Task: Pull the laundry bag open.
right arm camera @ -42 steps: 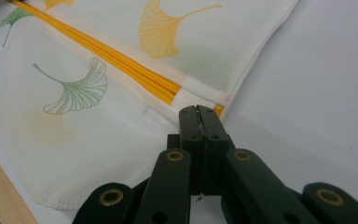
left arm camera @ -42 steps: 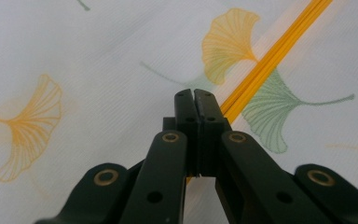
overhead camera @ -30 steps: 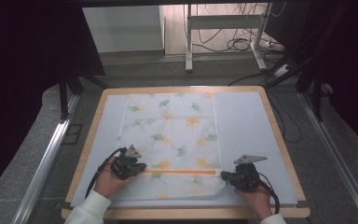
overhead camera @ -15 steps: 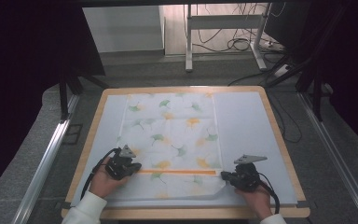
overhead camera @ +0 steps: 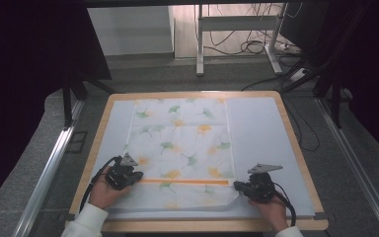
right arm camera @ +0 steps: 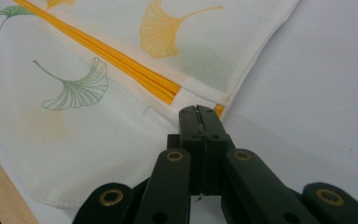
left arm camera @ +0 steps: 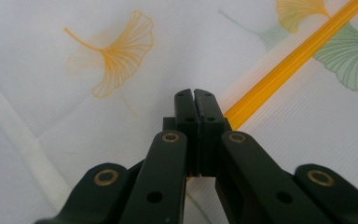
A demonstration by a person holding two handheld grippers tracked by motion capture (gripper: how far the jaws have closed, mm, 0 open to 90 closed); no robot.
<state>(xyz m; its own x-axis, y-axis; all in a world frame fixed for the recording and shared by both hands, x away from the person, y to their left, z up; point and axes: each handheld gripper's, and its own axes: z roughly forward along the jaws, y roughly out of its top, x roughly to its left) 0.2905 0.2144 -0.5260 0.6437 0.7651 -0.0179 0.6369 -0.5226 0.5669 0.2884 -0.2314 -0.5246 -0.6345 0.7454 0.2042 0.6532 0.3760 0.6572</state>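
1. Two hands reach in low from the table's (overhead camera: 296,148) near edge.
2. Left gripper (overhead camera: 128,176), jaws pressed together, pinches the cloth (overhead camera: 182,143) by its orange stripe (overhead camera: 182,181).
3. Right gripper (overhead camera: 241,186), equally closed, pinches the cloth's right edge.

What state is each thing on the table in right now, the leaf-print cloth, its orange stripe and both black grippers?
White ginkgo-leaf print cloth: spread flat on the table, near edge folded over.
Orange stripe: straight, running between the two grippers.
Left gripper: jaws shut, tips on the cloth beside the stripe's end.
Right gripper: jaws shut, tips at the cloth's edge by the stripe's other end; a grip on the cloth cannot be told.
Wooden-rimmed table: flat, covered by a pale mat.
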